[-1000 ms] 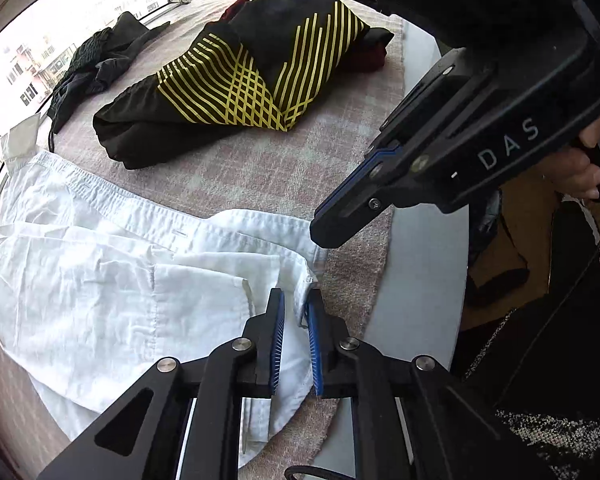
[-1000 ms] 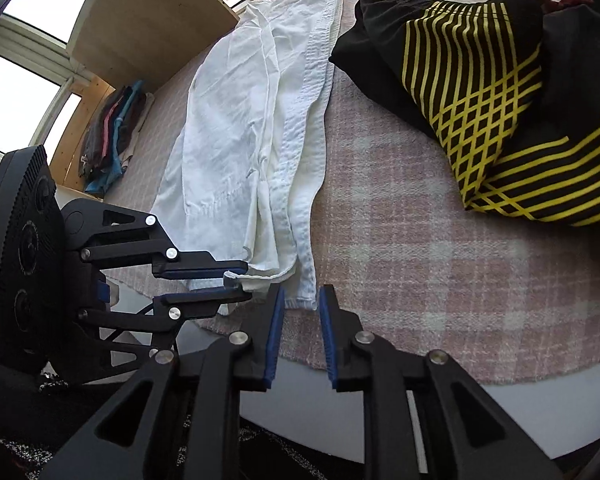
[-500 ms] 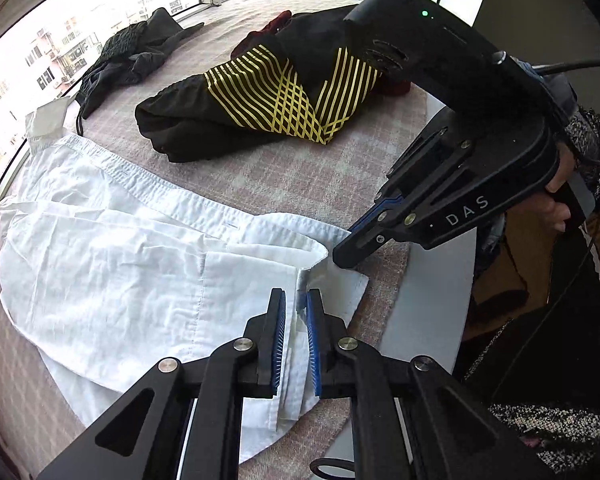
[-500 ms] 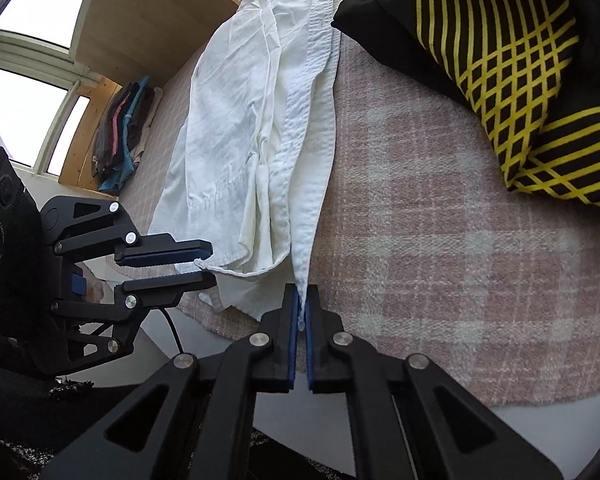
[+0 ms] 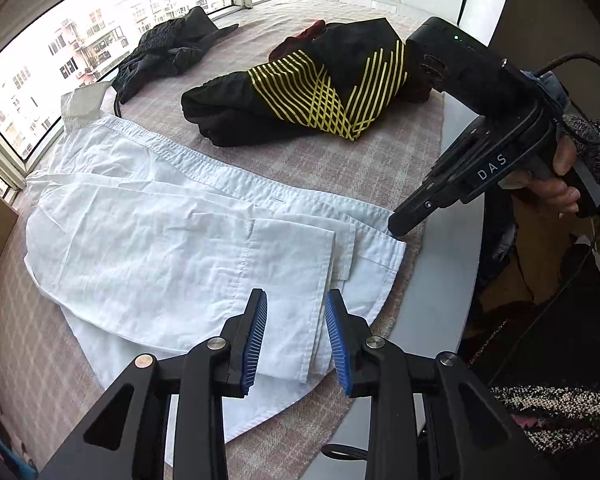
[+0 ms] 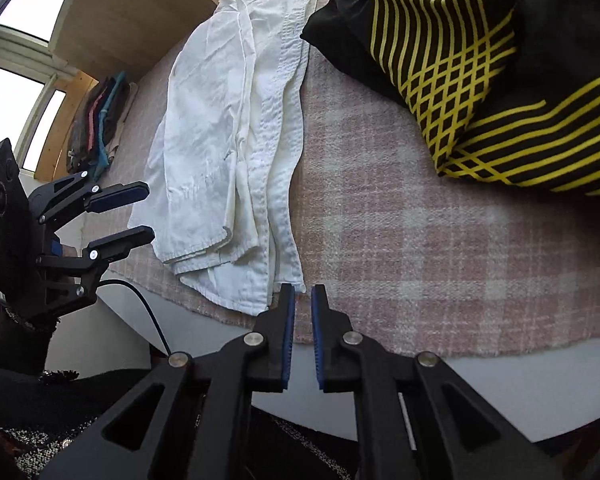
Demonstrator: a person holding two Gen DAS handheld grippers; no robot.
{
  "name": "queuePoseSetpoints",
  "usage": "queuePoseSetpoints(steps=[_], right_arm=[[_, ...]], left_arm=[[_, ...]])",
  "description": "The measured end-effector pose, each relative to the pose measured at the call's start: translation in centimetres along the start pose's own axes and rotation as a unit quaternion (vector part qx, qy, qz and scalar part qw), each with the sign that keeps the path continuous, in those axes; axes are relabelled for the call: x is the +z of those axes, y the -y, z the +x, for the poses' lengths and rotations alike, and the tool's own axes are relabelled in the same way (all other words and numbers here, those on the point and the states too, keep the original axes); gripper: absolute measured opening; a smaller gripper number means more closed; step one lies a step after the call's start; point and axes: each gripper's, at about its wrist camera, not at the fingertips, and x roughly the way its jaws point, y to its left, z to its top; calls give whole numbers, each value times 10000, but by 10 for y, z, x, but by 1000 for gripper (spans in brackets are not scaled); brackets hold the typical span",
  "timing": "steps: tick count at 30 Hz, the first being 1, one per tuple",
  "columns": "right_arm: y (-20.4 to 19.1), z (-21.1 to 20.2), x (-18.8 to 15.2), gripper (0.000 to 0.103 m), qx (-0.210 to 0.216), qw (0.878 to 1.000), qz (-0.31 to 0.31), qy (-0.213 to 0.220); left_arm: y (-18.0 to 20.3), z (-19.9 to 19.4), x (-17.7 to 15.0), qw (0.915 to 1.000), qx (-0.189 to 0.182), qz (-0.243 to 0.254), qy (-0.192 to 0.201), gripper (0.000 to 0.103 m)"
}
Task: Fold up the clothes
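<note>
A white shirt lies flat on the pink checked cloth, folded lengthwise, its hem toward me; it also shows in the right wrist view. My left gripper is open and empty, just above the shirt's near hem. My right gripper is open a little and empty, its tips at the shirt's hem corner. In the left wrist view the right gripper touches that corner. In the right wrist view the left gripper hovers open beside the hem.
A black garment with yellow stripes lies bunched behind the shirt, also seen in the right wrist view. A dark garment lies by the window. Folded clothes are stacked on a wooden shelf. The table edge is close on the right.
Both grippers were shut on the shirt's hem half a second ago and have let go. The left gripper has pulled back and up; the shirt now lies flat.
</note>
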Motion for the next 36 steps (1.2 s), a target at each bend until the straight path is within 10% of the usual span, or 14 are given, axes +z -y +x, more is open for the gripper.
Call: queuePoseSetpoints(steps=[4,11,13,16,27,29,32,36], right_arm=[[-43,10,36,10,44,9964,-739,412],[-45,54,39,9,-617,9942,-869,-173],[-35,40,40,14,-607,9970,-472,-105],[-20,33,43,59,-577,9982,6,169],[-46,58,35,62,-429,9990,-154,-12],[-57,61,30,56,-780,9952,-584,-44],[-64,67,28,12,-556,9953,-749,-254],[-53,61,36,7,-5,9990,-248,-383]], left_arm=[[-30,0,-9,9989,300,-342,82,33],[-85,-11,-46,9882,574,-1415,146,33],[-103,-20,-64,9815,679,-1786,145,41],[-127,-24,-90,9682,471,-2457,87,50],[-134,24,-90,9688,-189,-2440,-384,52],[-132,26,-87,9711,-322,-2335,-369,49],[-135,28,-86,9734,-470,-2209,-378,24],[-146,28,-87,9678,-892,-2336,-296,7]])
